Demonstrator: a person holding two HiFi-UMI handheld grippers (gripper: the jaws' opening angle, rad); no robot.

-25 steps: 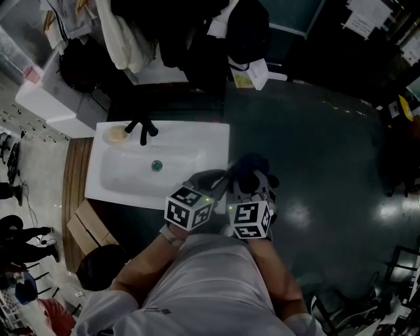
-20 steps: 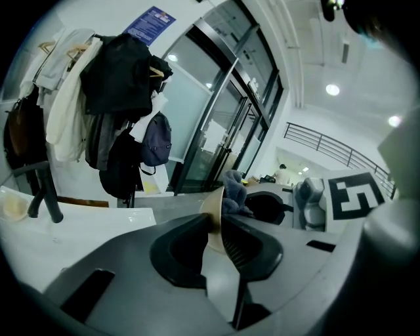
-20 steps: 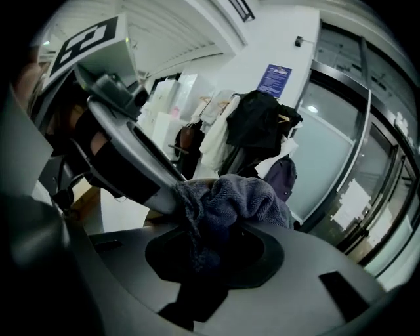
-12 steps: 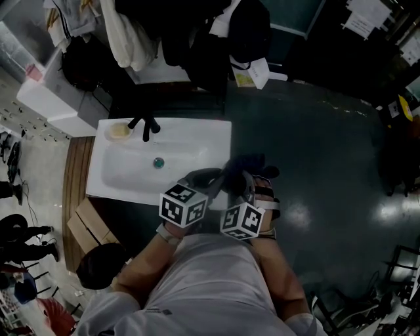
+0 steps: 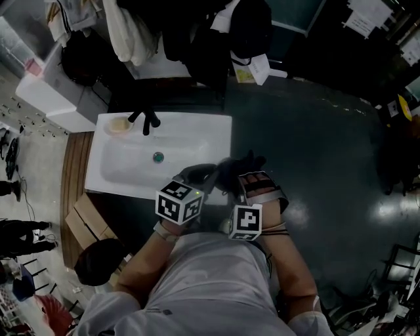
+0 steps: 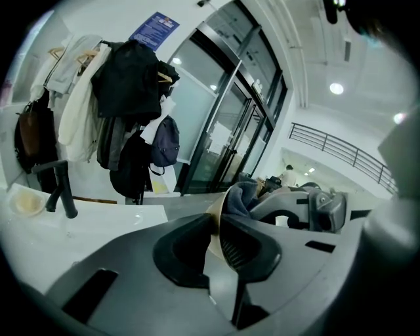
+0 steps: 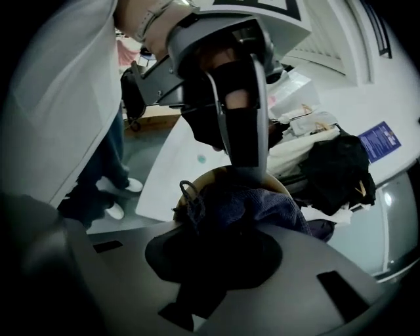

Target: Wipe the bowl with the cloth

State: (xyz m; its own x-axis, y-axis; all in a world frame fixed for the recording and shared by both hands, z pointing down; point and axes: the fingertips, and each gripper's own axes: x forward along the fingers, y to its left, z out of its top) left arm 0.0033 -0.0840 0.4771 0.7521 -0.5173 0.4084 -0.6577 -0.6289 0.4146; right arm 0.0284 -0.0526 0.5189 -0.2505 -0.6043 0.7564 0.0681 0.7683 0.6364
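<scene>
The bowl (image 7: 205, 176) hangs in the air over the front edge of the sink (image 5: 131, 172). The left gripper (image 6: 216, 224) is pinched shut on its rim, and the open mouth is turned toward the right gripper (image 7: 226, 226). That gripper sits directly ahead and is clamped on the dark cloth (image 7: 262, 203), which is bunched inside the bowl. Compared with a second ago, the right gripper has rolled and swung outward to the right. The left one has edged slightly left.

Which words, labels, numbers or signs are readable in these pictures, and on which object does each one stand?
No text is readable here.
The blue poster on the wall: print too blurred.
The white sheets at the top right: too small.
The marker cubes: square patterns only.
The bowl and cloth: no print.
</scene>
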